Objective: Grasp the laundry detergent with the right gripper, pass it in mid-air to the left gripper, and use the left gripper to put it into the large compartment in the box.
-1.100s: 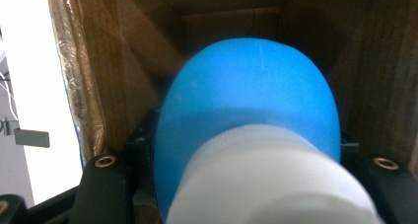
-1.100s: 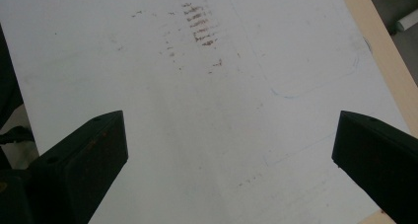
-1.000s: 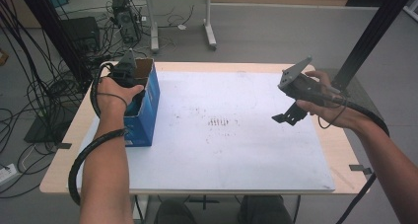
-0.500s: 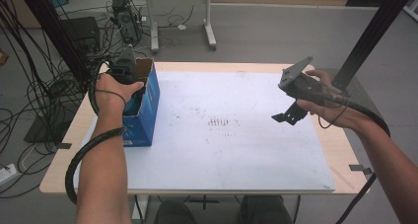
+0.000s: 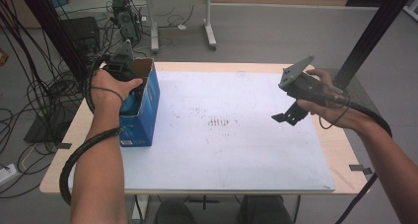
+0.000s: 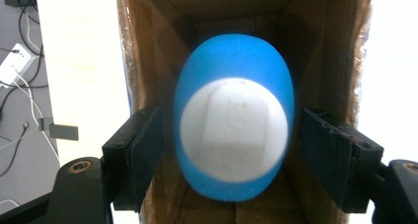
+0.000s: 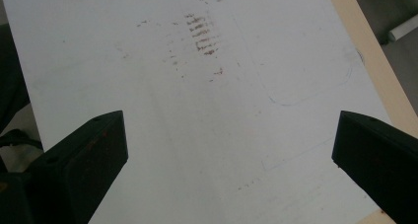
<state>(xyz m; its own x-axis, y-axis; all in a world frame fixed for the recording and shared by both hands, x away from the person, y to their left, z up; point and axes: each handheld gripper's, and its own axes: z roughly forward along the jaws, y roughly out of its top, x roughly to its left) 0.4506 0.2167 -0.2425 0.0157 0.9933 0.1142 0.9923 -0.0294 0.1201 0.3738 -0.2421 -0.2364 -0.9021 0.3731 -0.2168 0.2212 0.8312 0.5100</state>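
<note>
High view: my left gripper (image 5: 129, 78) sits at the mouth of the blue carton (image 5: 143, 113) on the table's (image 5: 315, 184) left edge; my right gripper (image 5: 286, 116) hangs over the white mat (image 5: 222, 155), well apart.

Left gripper view: the blue-and-white egg-shaped object (image 6: 234, 118) lies inside the carton, between my pads, which have just been opening and look clear of it. I judge this the release step; next, lift straight out.

Right gripper view: jaws wide apart, holding nothing, above the mat.
</note>
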